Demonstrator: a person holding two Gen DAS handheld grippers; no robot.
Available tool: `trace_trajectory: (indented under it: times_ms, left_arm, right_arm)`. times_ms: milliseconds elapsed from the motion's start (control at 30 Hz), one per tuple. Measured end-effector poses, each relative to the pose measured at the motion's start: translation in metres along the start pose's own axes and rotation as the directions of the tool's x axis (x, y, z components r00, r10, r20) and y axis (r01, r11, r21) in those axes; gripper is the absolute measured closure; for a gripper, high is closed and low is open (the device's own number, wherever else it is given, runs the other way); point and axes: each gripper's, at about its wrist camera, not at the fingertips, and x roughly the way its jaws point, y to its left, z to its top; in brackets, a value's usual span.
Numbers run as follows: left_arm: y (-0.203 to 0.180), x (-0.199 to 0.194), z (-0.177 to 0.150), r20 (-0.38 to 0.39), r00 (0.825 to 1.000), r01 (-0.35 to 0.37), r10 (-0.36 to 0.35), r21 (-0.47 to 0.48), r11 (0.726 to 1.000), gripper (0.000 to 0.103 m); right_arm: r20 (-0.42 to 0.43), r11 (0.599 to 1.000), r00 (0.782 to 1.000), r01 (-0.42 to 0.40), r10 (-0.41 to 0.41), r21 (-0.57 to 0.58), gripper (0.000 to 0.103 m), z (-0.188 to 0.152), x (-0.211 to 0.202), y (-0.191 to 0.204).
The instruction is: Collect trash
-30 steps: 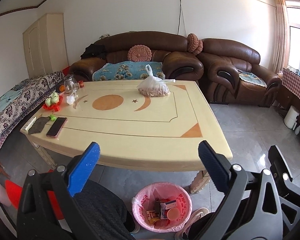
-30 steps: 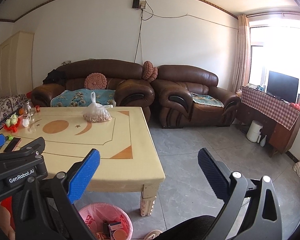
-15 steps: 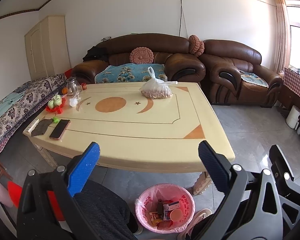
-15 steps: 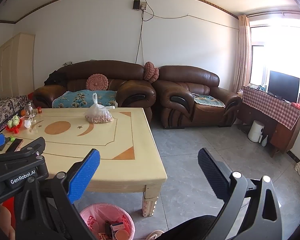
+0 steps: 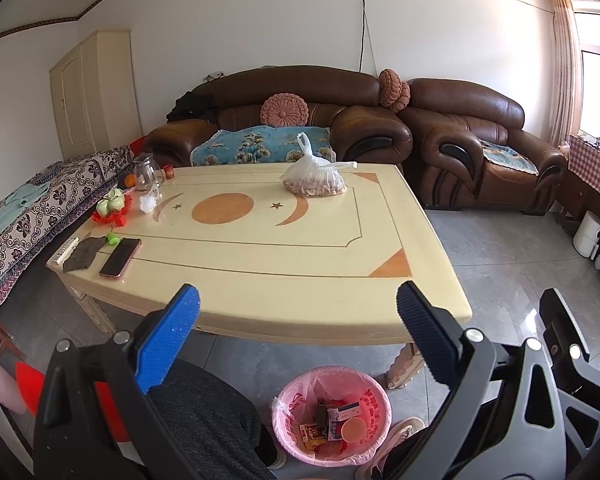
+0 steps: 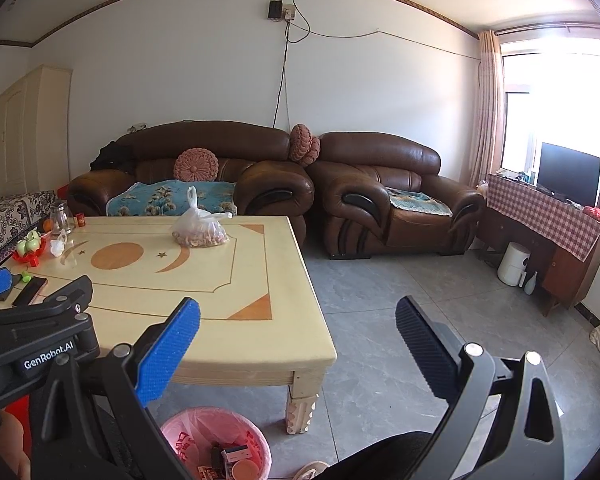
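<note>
A pink-lined trash bin [image 5: 296, 386] stands on the floor under the table's near edge, with small boxes and a round lid inside; the right wrist view shows the bin [image 6: 188, 420] too. On the cream table [image 5: 280, 264] lie a white crumpled wad [image 5: 148, 202] and a small green piece [image 5: 112, 238] at the left. My left gripper [image 5: 298, 300] hangs open over the near table edge, holding nothing. My right gripper [image 6: 298, 312] is open and empty, off the table's right corner. Neither touches anything.
A knotted bag of nuts [image 5: 314, 184] sits at the table's far side. A phone [image 5: 120, 257], dark cloth [image 5: 85, 254], red tray with green cups [image 5: 110, 208] and glass jug [image 5: 145, 174] crowd the left end. Brown sofas [image 5: 300, 120] stand behind. The person's dark-trousered leg [image 5: 204, 412] is beside the bin.
Both views have drifted slightly, so the table and bin sit a little further right and lower in frame. Both grippers stay open and empty.
</note>
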Motion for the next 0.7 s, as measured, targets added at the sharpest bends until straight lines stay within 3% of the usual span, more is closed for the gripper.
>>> trace_trajectory:
  times_ms: [700]
  left_arm:
    - [0.003, 0.0027, -0.0018, -0.007, 1.0, -0.006, 0.006, 0.0, 1.0, 0.007]
  right_arm:
    - [0.003, 1.0, 1.0, -0.008, 0.008, -0.003, 0.007, 0.0042, 0.0022, 0.0012]
